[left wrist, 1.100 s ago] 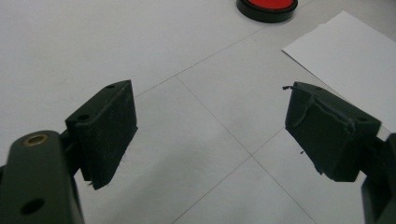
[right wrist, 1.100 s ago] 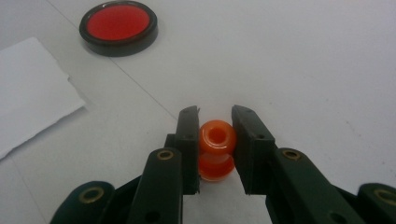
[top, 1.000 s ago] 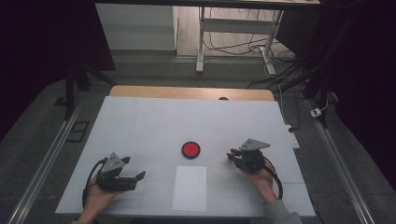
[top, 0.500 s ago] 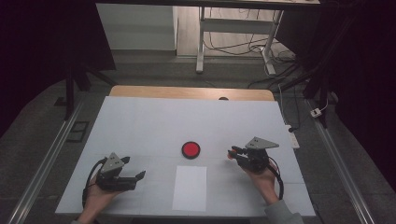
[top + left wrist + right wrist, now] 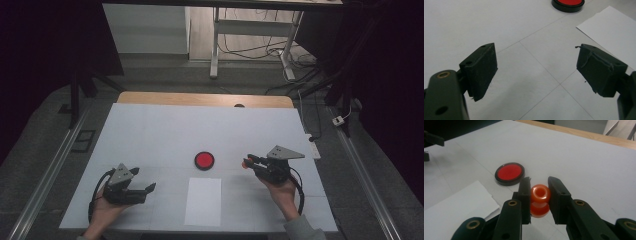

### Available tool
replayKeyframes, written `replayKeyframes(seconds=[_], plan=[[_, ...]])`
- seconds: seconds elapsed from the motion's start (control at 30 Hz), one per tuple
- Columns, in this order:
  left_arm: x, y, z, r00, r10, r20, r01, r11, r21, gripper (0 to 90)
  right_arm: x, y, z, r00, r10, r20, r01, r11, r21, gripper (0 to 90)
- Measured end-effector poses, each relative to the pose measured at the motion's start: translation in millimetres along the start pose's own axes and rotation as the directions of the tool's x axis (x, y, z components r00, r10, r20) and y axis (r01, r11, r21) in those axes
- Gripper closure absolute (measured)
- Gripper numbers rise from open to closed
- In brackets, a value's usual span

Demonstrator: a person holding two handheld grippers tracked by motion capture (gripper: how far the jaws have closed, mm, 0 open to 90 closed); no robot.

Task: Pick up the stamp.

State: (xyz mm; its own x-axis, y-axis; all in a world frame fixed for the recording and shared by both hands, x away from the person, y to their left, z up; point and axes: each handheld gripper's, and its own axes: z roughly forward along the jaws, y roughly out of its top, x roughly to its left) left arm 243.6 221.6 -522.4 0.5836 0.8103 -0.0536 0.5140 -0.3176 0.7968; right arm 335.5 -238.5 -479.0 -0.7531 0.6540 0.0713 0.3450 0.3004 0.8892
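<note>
At the near right of the white desk (image 5: pixel 150 130), the person's right hand (image 5: pixel 282 192) reaches in from the near edge and holds the right tongs (image 5: pixel 248 162) low over the surface, pointing left toward the middle, with a grey three-cornered plate on top. These tongs are clamped on a small glossy orange spool-shaped plastic piece (image 5: pixel 539 200), a hole through its rounded end, raised just off the desk. Just beside it to the left lies a flat round red disc with a black rim (image 5: pixel 204 160), apart from the tongs. A white sheet of paper (image 5: pixel 203 201) lies nearer the person, between the hands. At the near left, the left hand (image 5: pixel 102 215) rests the left tongs (image 5: pixel 148 191) on the desk, pointing right, jaws wide apart with nothing between them.
</note>
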Motion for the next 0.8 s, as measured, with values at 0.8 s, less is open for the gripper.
replayKeyframes(seconds=[0.8], plan=[[-3.2, 0.5, 1.8, 0.9999, 0.006, 0.012, -0.006, 1.0000, -0.004, 16.9, 25.7, 14.6, 4.5, 0.9958, -0.018, -0.090, 0.013, 0.998, -0.056, 72.2]])
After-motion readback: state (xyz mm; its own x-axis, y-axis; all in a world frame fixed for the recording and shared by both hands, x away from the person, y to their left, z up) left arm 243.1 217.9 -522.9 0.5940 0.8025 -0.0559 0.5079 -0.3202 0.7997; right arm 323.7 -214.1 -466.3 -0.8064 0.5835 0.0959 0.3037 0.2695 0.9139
